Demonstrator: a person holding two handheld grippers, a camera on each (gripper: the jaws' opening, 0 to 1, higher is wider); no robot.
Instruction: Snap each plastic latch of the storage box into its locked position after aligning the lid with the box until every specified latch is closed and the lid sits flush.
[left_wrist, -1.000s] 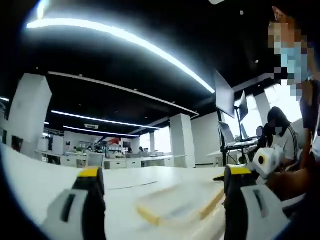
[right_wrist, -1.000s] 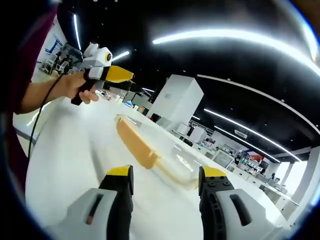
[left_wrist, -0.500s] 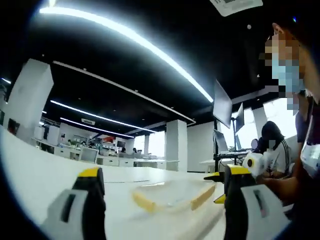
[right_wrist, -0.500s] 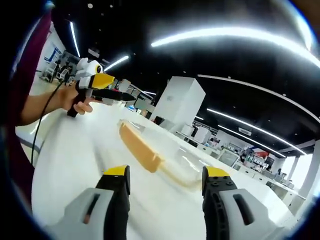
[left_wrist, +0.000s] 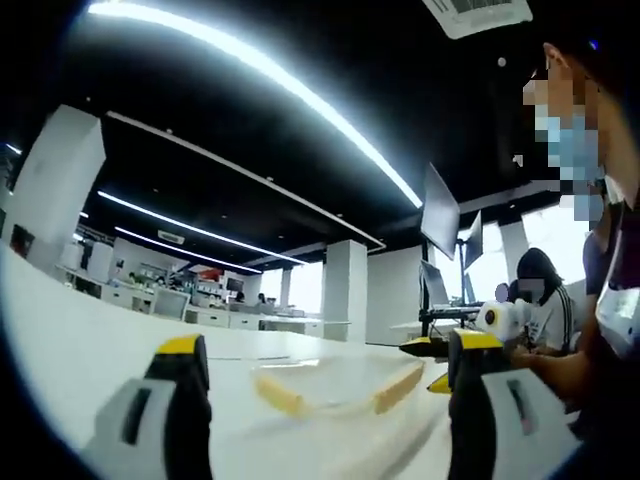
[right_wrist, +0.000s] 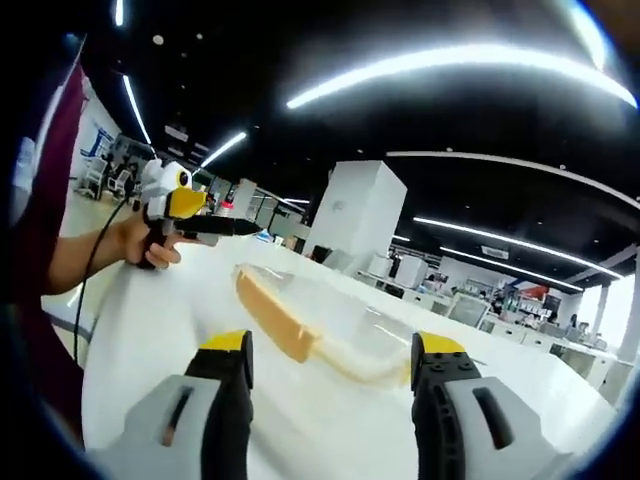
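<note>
On the white tabletop (right_wrist: 150, 330) ahead of both grippers lies the clear storage box (right_wrist: 330, 325) with tan latches (right_wrist: 275, 318), untouched; jaws wide and empty, the approach seems under way, closing in on a latch next.

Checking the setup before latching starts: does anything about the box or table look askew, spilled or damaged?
Nothing stands out. The clear storage box with yellow latches lies flat on the white table, no spill or visible damage. Both tools are open and clear of it: right tool, left tool.
</note>
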